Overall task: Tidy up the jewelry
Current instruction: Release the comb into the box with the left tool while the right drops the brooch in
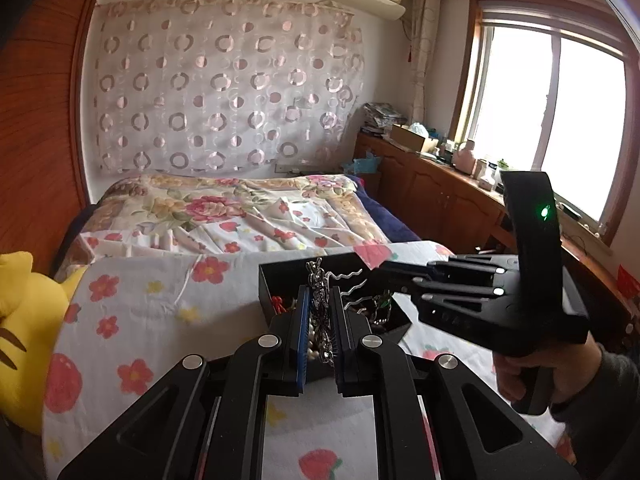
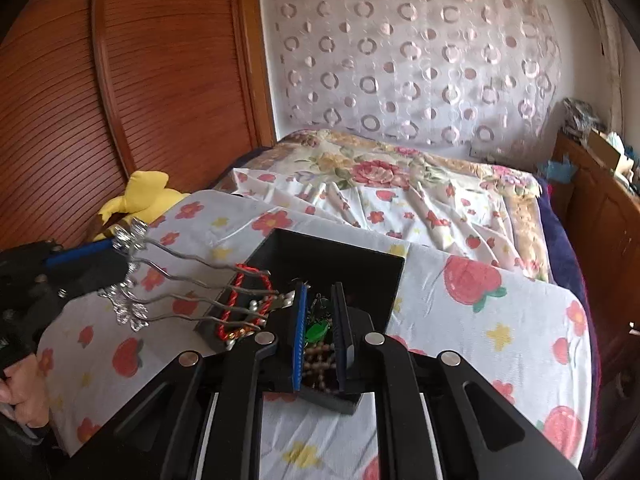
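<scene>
A black open jewelry box (image 2: pixel 372 268) sits on a floral board on the bed; it also shows in the left wrist view (image 1: pixel 280 276). It holds a red cord bracelet (image 2: pixel 240 300), beads and a green piece (image 2: pixel 316 330). My left gripper (image 1: pixel 319 312) is shut on the ornate head of a silver hair fork (image 1: pixel 320 304), whose wavy prongs (image 2: pixel 192 280) reach over the box's left rim. My right gripper (image 2: pixel 320 320) hangs over the box with its jaws narrowly apart and nothing between them; it also shows in the left wrist view (image 1: pixel 394 276).
The floral board (image 2: pixel 460 320) lies on a bed with a flowered quilt (image 2: pixel 380 184). A yellow plush toy (image 1: pixel 24 320) lies at the left. A wooden wardrobe (image 2: pixel 140 80) stands left, and wooden cabinets (image 1: pixel 440 196) run under the window at the right.
</scene>
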A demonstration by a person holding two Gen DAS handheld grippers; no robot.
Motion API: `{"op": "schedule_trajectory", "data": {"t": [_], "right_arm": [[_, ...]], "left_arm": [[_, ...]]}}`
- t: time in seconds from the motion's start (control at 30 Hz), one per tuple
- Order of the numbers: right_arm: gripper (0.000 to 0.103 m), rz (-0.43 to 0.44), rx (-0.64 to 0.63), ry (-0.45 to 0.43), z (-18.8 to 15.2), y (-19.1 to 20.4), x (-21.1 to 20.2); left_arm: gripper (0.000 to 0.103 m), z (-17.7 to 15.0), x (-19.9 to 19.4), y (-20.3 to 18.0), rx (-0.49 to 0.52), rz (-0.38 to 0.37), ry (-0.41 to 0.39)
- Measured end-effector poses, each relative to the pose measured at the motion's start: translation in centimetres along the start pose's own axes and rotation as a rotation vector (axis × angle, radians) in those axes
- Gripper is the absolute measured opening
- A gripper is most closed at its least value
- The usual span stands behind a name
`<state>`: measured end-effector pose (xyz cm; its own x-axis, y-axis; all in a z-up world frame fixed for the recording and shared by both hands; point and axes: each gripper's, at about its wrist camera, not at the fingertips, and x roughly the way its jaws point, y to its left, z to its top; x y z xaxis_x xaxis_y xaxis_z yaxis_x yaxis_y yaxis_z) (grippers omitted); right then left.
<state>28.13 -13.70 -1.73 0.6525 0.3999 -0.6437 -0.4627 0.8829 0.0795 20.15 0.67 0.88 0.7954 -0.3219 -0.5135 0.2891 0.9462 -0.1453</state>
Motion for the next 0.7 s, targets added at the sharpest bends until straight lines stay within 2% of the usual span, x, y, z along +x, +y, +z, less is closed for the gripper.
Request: {"op": "schedule_trajectory", "data": {"t": [0.2,0.7], "right_arm": [[0.016,-0.018,0.020,-0.002,0.3,-0.9,0.1],[0.016,-0.014,0.034,-0.056,-0.7,-2.9,-4.3]], "left_arm": [[0.009,1.2,2.2,0.8,0.007,0.033,0.016],[0.009,1.8,9.3,0.6,0.017,0.068,0.112]]}}
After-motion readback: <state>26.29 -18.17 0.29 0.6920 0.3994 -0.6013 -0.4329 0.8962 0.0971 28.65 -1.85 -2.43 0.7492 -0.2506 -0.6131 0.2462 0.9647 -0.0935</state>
